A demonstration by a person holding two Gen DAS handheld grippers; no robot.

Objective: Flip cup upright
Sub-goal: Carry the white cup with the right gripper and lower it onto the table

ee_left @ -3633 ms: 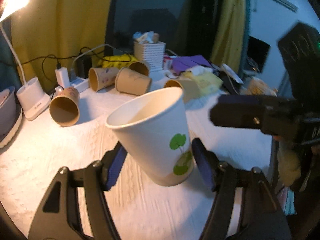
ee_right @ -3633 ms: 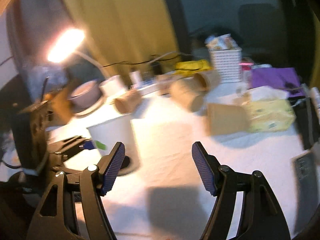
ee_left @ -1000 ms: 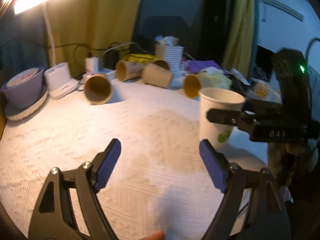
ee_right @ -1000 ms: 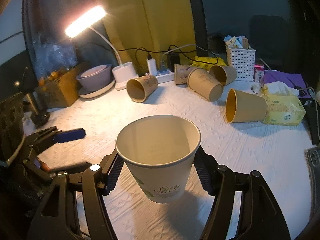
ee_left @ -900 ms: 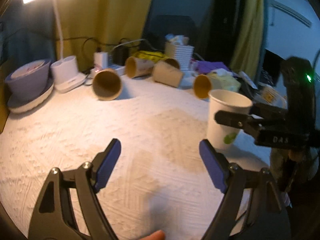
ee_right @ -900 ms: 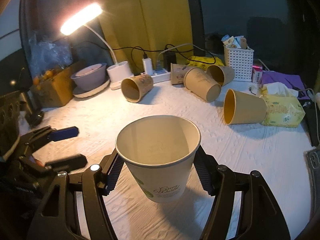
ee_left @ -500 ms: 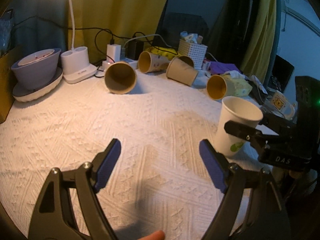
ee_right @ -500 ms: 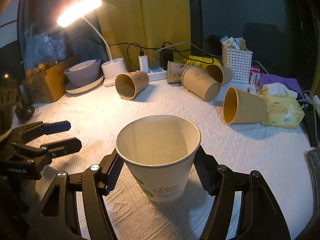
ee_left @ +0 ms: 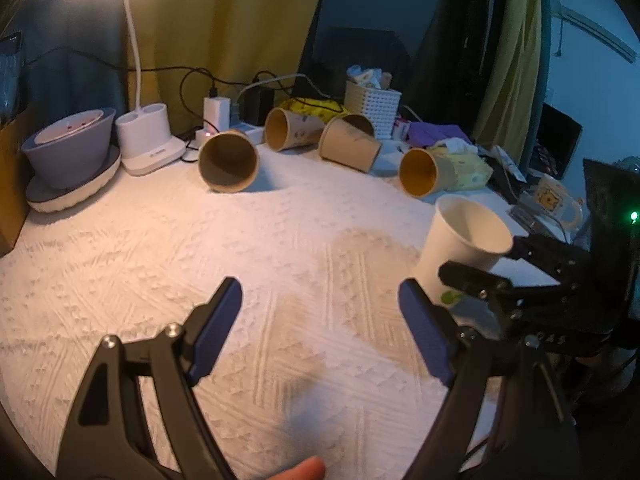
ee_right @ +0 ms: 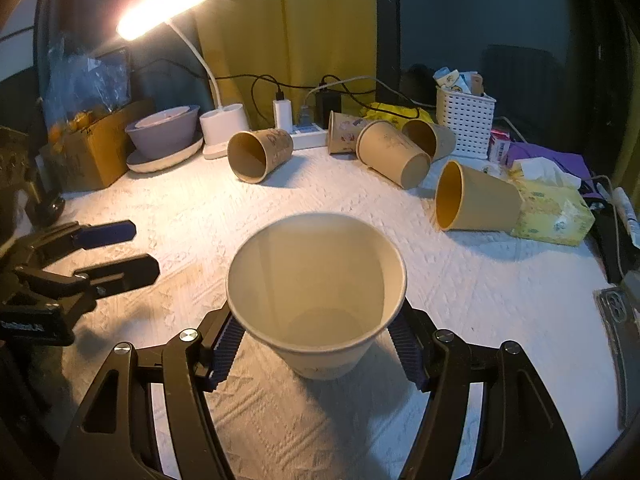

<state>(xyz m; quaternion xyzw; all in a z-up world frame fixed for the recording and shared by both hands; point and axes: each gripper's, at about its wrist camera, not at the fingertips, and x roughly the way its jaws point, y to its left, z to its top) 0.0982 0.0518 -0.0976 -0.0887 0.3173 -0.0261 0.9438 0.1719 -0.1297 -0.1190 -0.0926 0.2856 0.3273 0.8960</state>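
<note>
A white paper cup (ee_right: pixel 316 300) with a green leaf print stands mouth up on the white textured cloth (ee_right: pixel 500 280). My right gripper (ee_right: pixel 318 344) is shut on the white cup's lower wall, one blue pad on each side. In the left wrist view the white cup (ee_left: pixel 460 252) is at the right, held by the right gripper (ee_left: pixel 492 268). My left gripper (ee_left: pixel 320 332) is open and empty over the cloth (ee_left: pixel 160 260), to the left of the cup. It shows at the left edge of the right wrist view (ee_right: pixel 116 252).
Several brown paper cups lie on their sides at the back, such as one (ee_right: pixel 258 154) near the lamp base and one (ee_right: pixel 476 198) beside a yellow tissue pack (ee_right: pixel 554 216). A desk lamp (ee_right: pixel 222 122), a grey bowl (ee_right: pixel 164 126), a white basket (ee_right: pixel 464 118) and a power strip stand along the back.
The white cup went from my left gripper to my right gripper. In the last second the left gripper has drawn back to the left, away from it, and the right wrist view now looks more steeply into the cup.
</note>
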